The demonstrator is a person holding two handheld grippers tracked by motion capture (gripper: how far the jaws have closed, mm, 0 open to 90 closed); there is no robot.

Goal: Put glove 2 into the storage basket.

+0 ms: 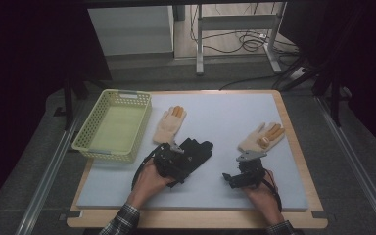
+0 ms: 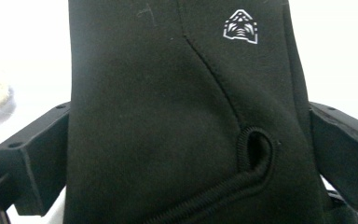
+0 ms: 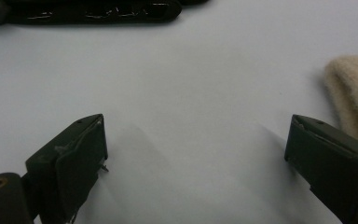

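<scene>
The left gripper straddles the black glove at mat centre, jaws spread, not yet clamped. The right gripper hangs released. Closing shallowly could pinch only one fabric layer, letting it slip.

Lab: padded table, floor cables, frames.

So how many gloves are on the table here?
3: a beige glove beside the basket, a black glove between the left gripper's jaws, and another beige glove beyond the right gripper.
</scene>
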